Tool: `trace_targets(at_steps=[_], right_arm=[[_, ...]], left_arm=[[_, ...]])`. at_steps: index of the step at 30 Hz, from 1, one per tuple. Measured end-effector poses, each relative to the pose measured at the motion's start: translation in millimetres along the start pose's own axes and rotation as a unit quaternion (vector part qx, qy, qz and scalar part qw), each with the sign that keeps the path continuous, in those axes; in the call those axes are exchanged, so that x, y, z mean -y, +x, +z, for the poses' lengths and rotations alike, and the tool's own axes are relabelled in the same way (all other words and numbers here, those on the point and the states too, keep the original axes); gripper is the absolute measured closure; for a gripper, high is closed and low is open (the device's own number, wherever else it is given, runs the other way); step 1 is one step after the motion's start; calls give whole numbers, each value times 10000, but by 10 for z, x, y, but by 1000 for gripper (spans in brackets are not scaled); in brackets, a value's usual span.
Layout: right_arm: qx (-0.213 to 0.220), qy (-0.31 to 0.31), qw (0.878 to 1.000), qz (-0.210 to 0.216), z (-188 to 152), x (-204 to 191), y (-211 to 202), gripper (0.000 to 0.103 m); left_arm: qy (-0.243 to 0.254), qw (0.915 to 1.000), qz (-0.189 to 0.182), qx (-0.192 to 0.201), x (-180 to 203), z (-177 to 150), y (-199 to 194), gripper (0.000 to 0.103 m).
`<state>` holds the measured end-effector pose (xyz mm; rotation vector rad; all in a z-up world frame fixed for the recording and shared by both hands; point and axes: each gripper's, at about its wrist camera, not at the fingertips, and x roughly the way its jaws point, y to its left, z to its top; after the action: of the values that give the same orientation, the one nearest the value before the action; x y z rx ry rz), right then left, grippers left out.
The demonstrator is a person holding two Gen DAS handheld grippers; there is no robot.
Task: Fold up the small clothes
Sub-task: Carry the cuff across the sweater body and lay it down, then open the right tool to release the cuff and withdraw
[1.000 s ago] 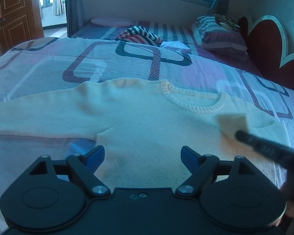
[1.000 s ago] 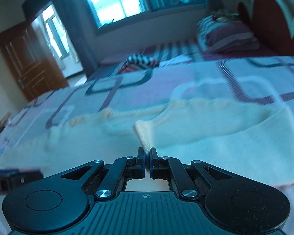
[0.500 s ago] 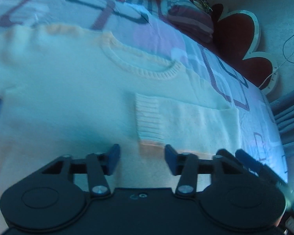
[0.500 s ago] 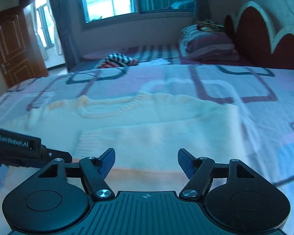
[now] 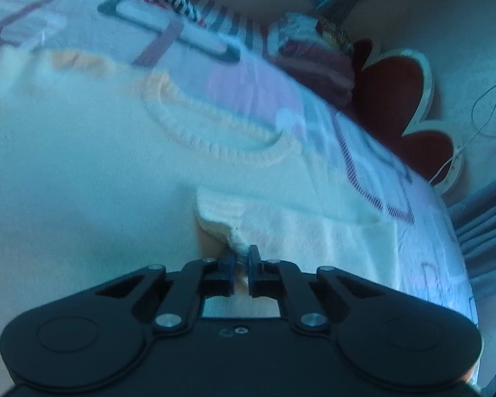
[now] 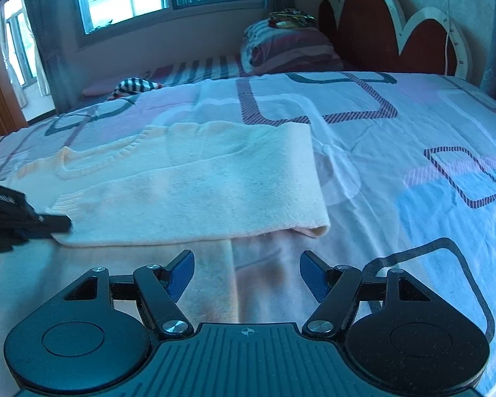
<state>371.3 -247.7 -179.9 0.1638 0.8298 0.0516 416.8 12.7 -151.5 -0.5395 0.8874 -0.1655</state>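
A cream knitted sweater [image 5: 82, 165] lies flat on the bed, ribbed collar [image 5: 215, 145] toward the far side. One sleeve is folded across its body [image 6: 188, 192]. My left gripper [image 5: 240, 258] has its jaws closing tight on the folded sleeve's ribbed cuff [image 5: 215, 218], which bunches up between the pads. In the right wrist view, the left gripper [image 6: 61, 223] reaches in from the left edge at that cuff. My right gripper [image 6: 247, 274] hangs open over the sweater's lower part near the folded edge, with nothing between its blue pads [image 6: 182, 274].
The patterned bedsheet [image 6: 413, 132] spreads to the right. Stacked pillows [image 6: 287, 49] and a red scalloped headboard [image 6: 396, 33] stand at the far end. A striped garment [image 6: 132, 86] lies at the back left. Grey curtains [image 5: 486, 231] hang past the bed's right edge.
The right gripper let go of the sleeve cuff, opened and drew away to the right. The left gripper dropped toward the cuff and shut on it. The sleeve now lies folded across the body.
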Motion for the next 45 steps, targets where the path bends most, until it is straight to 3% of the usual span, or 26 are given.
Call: trace_targets(at_steps=[7, 12, 16, 18, 19, 20, 25, 28, 31, 33, 35, 36, 39, 43, 45], right_arm=[[-11, 280, 9996, -66, 88, 42, 153, 33], [-9, 325, 9995, -63, 177, -4, 302, 33], [88, 277, 9996, 66, 216, -105, 364, 34], [104, 246, 9996, 120, 225, -160, 385, 55], [87, 249, 9995, 155, 234, -172, 400, 73], [80, 275, 9994, 212, 246, -177, 416, 81], [72, 321, 9991, 271, 253, -133, 434, 91], [-12, 448, 9986, 265, 239, -58, 430, 91], [35, 369, 9990, 236, 259, -76, 344, 90], [43, 475, 9983, 329, 248, -35, 250, 76], [201, 537, 9973, 466, 229, 8, 93, 35], [327, 493, 9971, 471, 226, 11, 21, 31], [532, 387, 9966, 489, 296, -3, -52, 31], [422, 561, 9963, 501, 495, 5, 193, 32], [346, 586, 9963, 526, 567, -21, 326, 32]], left_arm=[[68, 9956, -181, 917, 44, 394, -493, 98], [-4, 9906, 101, 1366, -175, 586, -765, 98], [-317, 9873, 471, 1485, -493, 624, -851, 98], [-438, 9863, 604, 1471, -612, 601, -854, 98], [-447, 9859, 675, 1463, -651, 582, -849, 98], [-452, 9857, 743, 1442, -692, 568, -839, 98], [-502, 9859, 959, 1273, -866, 463, -750, 98], [-290, 9867, 1187, 1069, -917, 407, -633, 98], [-98, 9839, 1496, 977, -916, 359, -620, 91], [-227, 9797, 1665, 1096, -951, 334, -714, 76], [-220, 9764, 1742, 1256, -968, 323, -816, 69], [-152, 9749, 1778, 1332, -956, 318, -868, 67], [153, 9757, 1680, 1398, -857, 321, -909, 66], [303, 9849, 1309, 1093, -708, 368, -706, 65], [448, 9854, 1307, 994, -649, 370, -569, 65]])
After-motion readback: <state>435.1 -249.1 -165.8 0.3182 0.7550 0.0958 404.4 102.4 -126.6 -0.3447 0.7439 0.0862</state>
